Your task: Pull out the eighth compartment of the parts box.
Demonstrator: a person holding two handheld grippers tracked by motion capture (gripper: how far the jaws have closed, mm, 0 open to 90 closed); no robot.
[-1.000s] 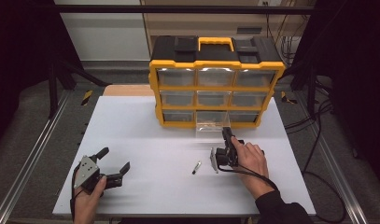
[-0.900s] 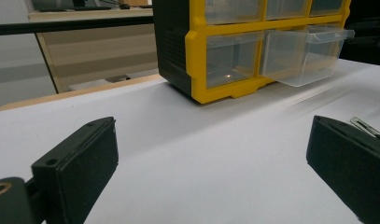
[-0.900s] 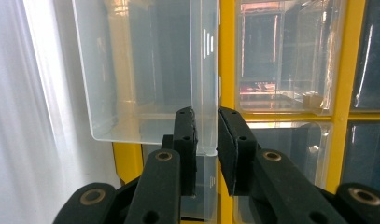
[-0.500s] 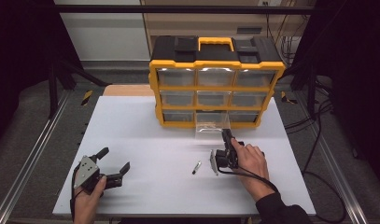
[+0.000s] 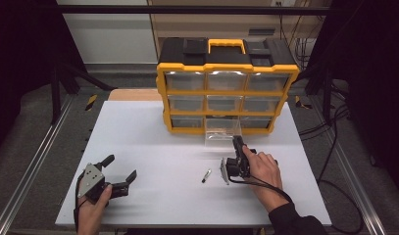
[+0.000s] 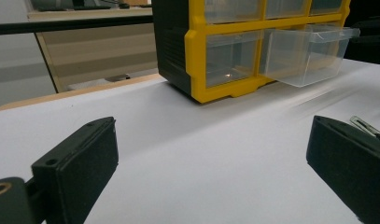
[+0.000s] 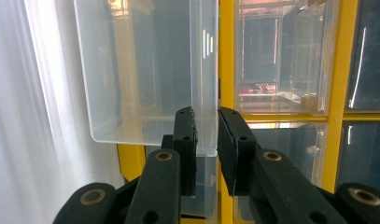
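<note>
The right claw (image 7: 206, 140) is pinching the front wall of the clear drawer (image 5: 223, 131), jaws nearly closed on the thin plastic. That drawer is sticking out just ahead of it from the bottom row of the yellow organizer (image 5: 226, 90). It looks light, stiff, slick and empty; the front lip seems best to grip. The left claw (image 5: 119, 172) is resting wide open, holding nothing, on the table (image 5: 153, 147).

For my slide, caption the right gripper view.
Right tongs nearly closed around the front lip of the pulled-out clear drawer.
</note>
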